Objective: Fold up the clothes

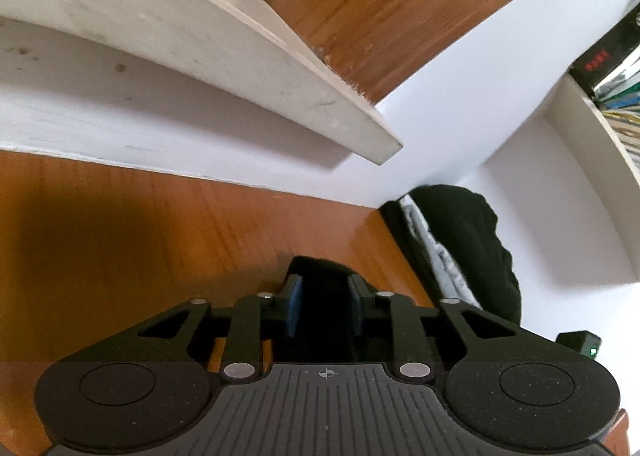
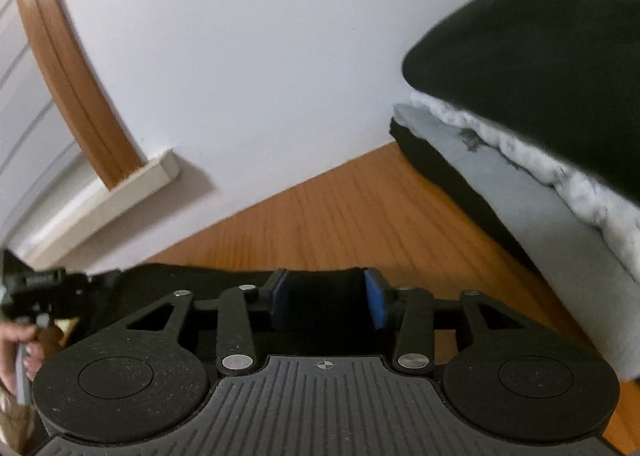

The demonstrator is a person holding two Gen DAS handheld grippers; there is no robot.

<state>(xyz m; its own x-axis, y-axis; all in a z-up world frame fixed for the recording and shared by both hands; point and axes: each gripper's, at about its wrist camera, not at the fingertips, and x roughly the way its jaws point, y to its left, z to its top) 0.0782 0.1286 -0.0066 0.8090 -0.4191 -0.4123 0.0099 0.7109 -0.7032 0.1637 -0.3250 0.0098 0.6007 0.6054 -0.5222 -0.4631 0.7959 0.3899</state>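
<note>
A black garment [image 2: 192, 276] lies flat on the wooden table [image 2: 360, 208], and both grippers hold its far edge. My left gripper [image 1: 323, 280] has its blue pads [image 1: 295, 308] pressed on a bunch of the black cloth [image 1: 316, 266]. My right gripper [image 2: 325, 280] is shut on the same edge, which spans the gap between its pads [image 2: 376, 300]. At the far left of the right wrist view, a person's hand [image 2: 12, 340] holds the other gripper over the cloth. The rest of the garment is hidden under the gripper bodies.
A stack of folded clothes [image 1: 472, 240] sits against the white wall to the right, a black piece [image 2: 540, 56] on top of fleecy white [image 2: 540, 172] and grey layers. A white shelf [image 1: 240, 56] overhangs at the left. A small black device [image 1: 580, 344] lies near the stack.
</note>
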